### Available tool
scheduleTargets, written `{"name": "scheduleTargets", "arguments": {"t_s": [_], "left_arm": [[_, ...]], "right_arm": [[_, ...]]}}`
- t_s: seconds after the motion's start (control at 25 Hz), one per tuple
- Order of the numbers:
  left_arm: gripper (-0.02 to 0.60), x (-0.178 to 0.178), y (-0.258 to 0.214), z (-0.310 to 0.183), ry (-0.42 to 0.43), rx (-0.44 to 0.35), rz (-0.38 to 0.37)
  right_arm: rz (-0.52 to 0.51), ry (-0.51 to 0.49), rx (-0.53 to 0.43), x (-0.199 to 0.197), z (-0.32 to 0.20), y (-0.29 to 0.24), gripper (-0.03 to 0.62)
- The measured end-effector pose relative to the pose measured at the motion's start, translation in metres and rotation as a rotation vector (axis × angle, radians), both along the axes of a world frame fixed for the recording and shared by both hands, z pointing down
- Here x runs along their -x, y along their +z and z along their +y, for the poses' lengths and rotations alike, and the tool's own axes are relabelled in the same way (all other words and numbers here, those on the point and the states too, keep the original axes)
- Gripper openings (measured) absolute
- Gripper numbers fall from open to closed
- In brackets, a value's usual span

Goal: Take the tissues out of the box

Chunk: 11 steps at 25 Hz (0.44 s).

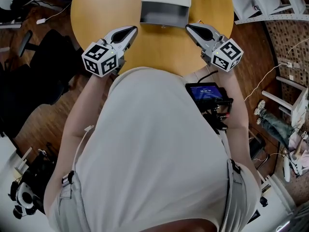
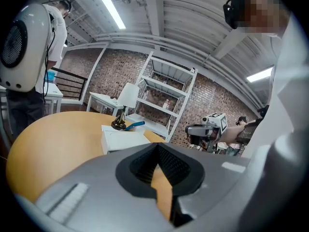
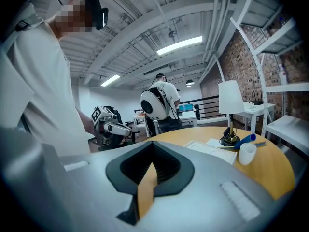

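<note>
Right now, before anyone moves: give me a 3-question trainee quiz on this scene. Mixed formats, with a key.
1. Fill in: the left gripper and the right gripper both have jaws ____, with nothing between them.
2. True or false: the white cup stands on the round table.
3. Where is the tissue box?
A) on the table, beyond the grippers and between them
B) clamped in one gripper
C) on the floor

Key: 1 shut; 2 true; 3 A
</note>
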<state>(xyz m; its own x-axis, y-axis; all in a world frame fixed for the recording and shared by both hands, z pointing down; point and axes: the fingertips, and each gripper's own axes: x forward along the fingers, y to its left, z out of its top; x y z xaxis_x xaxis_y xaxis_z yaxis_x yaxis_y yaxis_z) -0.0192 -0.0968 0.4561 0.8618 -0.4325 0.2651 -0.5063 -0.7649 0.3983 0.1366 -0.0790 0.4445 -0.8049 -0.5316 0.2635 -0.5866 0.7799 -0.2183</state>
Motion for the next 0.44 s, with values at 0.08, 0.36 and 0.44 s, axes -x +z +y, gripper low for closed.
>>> {"name": "scheduleTargets", "arguments": {"t_s": [0.08, 0.36, 0.44], "left_arm": [[0.000, -0.0016, 0.0005, -0.0003, 0.004, 0.002, -0.001], [0.000, -0.0028, 0.0018, -0.0027, 0.009, 0.006, -0.006], [0.000, -0.0026, 0.0013, -0.0041, 0.009, 0.006, -0.007]], "right_arm": [[-0.004, 0.003, 0.001, -0.0007, -0.0009, 0.0000, 0.000], [-0.013, 0.018, 0.008, -0.0053, -0.0037, 0.0010, 0.000], [-0.015, 0.019, 0.010, -0.0058, -0.0053, 0.0005, 0.000]]}}
